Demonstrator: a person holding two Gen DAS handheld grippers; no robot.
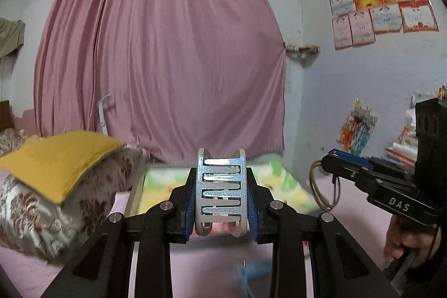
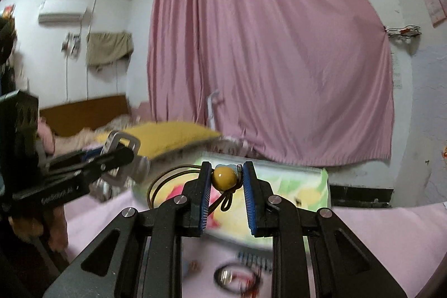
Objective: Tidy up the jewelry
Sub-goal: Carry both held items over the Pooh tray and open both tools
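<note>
My left gripper (image 1: 222, 186) is shut on a wide silver glitter cuff bracelet (image 1: 221, 192) with slotted bars, held up above the pink bed. It also shows in the right wrist view (image 2: 123, 158) at the left. My right gripper (image 2: 225, 175) is shut on a cord bracelet by its yellow bead (image 2: 223, 177); the brown cord loop (image 2: 164, 183) hangs to the left. In the left wrist view the right gripper (image 1: 327, 161) sits at the right with the cord loop (image 1: 325, 186) dangling. A blurred ring-shaped piece (image 2: 237, 277) lies on the bed below.
A pink sheet (image 2: 377, 236) covers the bed. A colourful folded blanket (image 1: 164, 186) lies ahead. A yellow pillow (image 1: 58, 158) rests on a floral pillow (image 1: 33, 214) at the left. A pink curtain (image 1: 162, 46) hangs behind. A blurred blue item (image 1: 254, 270) lies below.
</note>
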